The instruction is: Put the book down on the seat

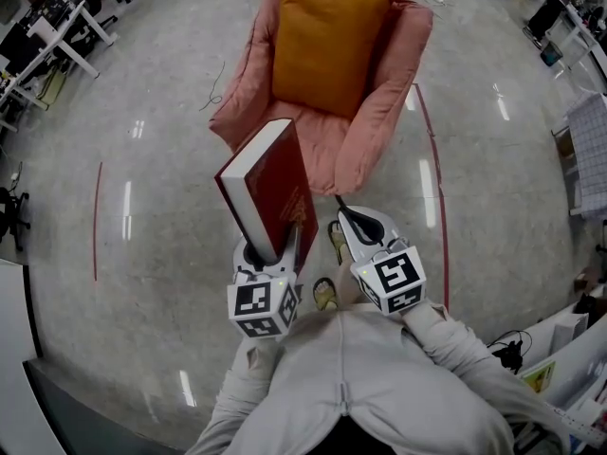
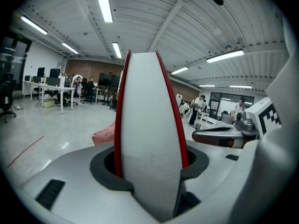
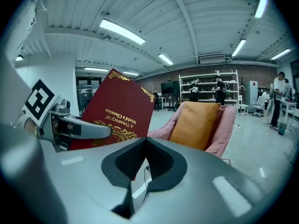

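**Left gripper** [image 2: 149,181]: the jaws were clamped on one end of the red hardback book [image 1: 272,183], one pad on each cover, with the pale page block showing between them. The book stood on end and leaned away from the person. Its gilt title read upside down in the right gripper view.

**Right gripper** [image 1: 353,224]: the jaws were pressed together with nothing between them. The gripper was carried just beside the book on its gilt-cover side, and no contact with the book was visible.

**Pink armchair** [image 1: 379,112]: it stood ahead of both grippers on the polished floor [image 1: 142,207]. An orange cushion [image 1: 327,41] leaned against the chair's back, leaving a bare band of seat between the cushion and the seat's front edge. The book was in the air and, by judgement, short of that front edge, so the put-down was not yet done.

**How to do the step well (judgement):**
- Carry the book over the front edge and on to the middle of the bare band.
- Tip it down until one cover lies flat on the padding.
- Open the jaws only once the seat bears its weight.

A thick volume gripped at one end is likely to lever in the pads, so a slow tilt is advisable. The free gripper could steady the far end. If the book is set too near the front edge, the soft, sloping padding might let it slide off.
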A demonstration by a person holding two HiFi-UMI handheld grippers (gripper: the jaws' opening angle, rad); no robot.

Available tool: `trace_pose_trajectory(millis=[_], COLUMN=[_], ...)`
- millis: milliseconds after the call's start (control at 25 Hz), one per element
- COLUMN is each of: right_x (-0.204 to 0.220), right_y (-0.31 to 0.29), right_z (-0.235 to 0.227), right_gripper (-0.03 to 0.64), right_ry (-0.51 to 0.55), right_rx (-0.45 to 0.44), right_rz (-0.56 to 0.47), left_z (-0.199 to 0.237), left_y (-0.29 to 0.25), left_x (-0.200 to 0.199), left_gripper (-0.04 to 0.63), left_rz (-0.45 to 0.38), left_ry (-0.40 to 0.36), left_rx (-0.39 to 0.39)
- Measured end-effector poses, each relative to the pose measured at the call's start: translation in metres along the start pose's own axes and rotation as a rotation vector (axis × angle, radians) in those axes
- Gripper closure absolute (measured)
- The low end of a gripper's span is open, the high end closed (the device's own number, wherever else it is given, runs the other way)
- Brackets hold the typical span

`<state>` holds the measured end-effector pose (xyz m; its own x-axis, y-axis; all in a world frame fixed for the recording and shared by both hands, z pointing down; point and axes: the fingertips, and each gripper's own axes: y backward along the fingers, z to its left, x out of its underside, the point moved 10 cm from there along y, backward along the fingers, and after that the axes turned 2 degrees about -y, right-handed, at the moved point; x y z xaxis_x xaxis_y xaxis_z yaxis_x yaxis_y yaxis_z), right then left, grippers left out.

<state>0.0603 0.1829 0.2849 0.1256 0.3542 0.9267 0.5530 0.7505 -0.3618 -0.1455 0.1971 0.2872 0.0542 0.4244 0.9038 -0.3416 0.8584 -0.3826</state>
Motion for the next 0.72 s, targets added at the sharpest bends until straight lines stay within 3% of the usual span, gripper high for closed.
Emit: trace_pose_trajectory(millis=[320,720], right_x=[-0.011,-0.009], right_y=[-0.048,-0.111], right_z=[-0.043,-0.098], right_gripper=[0.617,0.617], right_ry=[0.004,-0.011], right_rx=[-0.039,-0.064], right_rz=[0.028,0.112], left_z=[0.01,0.029], left_y=[-0.055,-0.136], left_x=[-0.014,-0.013], left_gripper=[0.348,0.348], left_rz=[0.009,0.082], left_ry=[0.016,0.061], left_rx=[-0.026,-0.043])
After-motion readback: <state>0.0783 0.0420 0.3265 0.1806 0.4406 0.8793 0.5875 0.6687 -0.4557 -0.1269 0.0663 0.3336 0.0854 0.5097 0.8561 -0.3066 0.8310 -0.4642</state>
